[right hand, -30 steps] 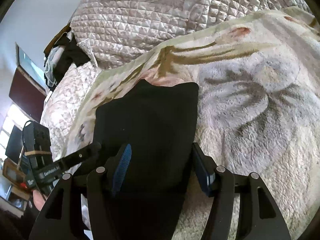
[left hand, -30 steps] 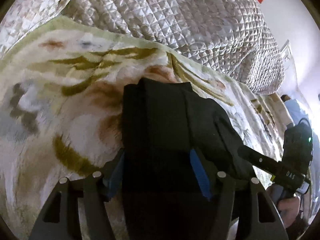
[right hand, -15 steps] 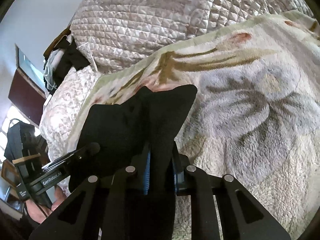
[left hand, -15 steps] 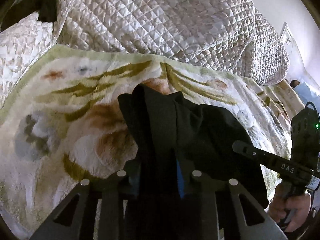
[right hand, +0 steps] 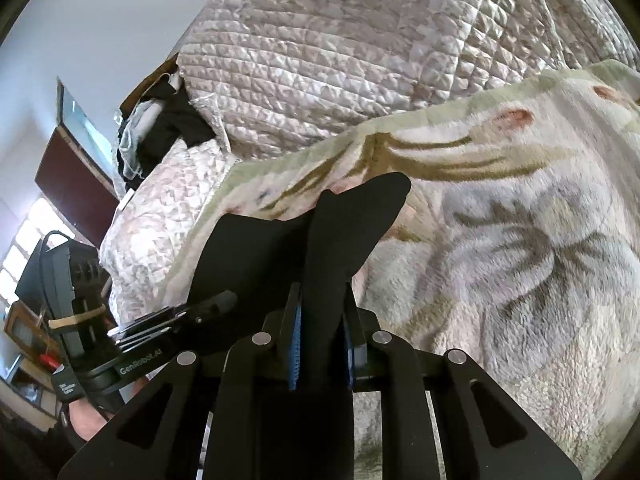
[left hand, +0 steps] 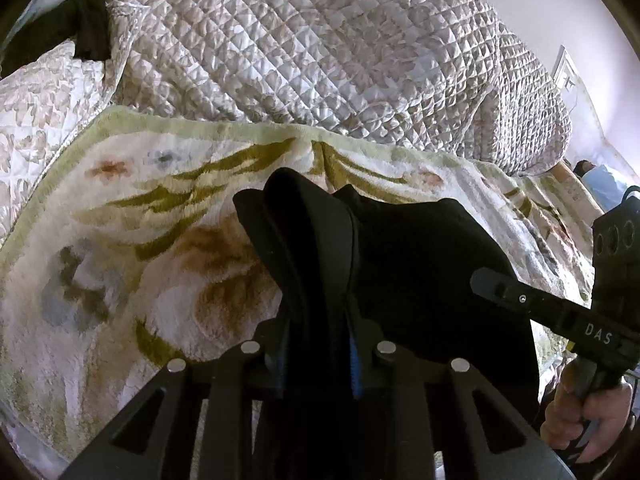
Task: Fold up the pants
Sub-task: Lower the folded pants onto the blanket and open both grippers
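Left wrist view shows me my left gripper [left hand: 318,354] with its jaws clamped on a bunched edge of the black pants [left hand: 404,264], the blue pads pressed into the cloth on both sides. The pants rise from the jaws as a dark ridge and spread toward the right gripper's side, draped over the floral fleece blanket [left hand: 132,240] that covers the bed. Beyond the pants lies a heaped quilted comforter [left hand: 320,52], and past its near-left end I see some dark clothing [left hand: 90,28]. My right gripper's body shows beside the pants' right edge, with the hand [left hand: 580,408] wrapped round its handle.

From the right wrist view, the right gripper [right hand: 320,350] also has its jaws closed tight on the pants [right hand: 340,240], a pointed flap of cloth standing up just ahead of them. The left gripper's black body sits just beside the pants on their left, touching the fabric there.
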Tool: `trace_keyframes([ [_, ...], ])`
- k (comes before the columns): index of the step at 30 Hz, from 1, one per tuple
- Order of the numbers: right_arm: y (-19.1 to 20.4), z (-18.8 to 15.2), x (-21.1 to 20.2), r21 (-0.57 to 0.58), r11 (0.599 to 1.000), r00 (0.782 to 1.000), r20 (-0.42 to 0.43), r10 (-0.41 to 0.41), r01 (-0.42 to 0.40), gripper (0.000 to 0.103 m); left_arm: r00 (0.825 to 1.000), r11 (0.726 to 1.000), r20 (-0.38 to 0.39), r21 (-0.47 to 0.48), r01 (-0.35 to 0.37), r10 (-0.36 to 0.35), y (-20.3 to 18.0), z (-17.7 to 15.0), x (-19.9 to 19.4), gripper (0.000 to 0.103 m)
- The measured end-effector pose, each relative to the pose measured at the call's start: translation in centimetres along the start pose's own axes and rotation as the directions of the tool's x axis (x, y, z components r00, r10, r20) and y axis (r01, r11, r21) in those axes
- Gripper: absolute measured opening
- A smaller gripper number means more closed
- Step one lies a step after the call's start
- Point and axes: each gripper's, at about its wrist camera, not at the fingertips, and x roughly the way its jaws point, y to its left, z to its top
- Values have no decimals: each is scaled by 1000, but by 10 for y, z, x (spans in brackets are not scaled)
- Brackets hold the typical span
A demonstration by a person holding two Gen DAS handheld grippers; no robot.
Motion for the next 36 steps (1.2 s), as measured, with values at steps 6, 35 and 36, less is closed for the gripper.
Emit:
trace_keyframes([
  [6, 9, 18, 8, 9, 999, 999, 12, 31, -31, 16, 1000, 1000, 25, -5, 3, -3, 11, 20, -8, 24],
  [35, 6, 73, 83, -144, 981, 990, -24, -136, 131, 25, 986, 988, 84, -74, -136, 142, 105, 67, 23, 36],
  [36, 14, 63, 82, -171, 977, 991, -35, -133, 125, 24, 987, 991, 96, -47, -124, 128, 96, 61, 19, 36],
])
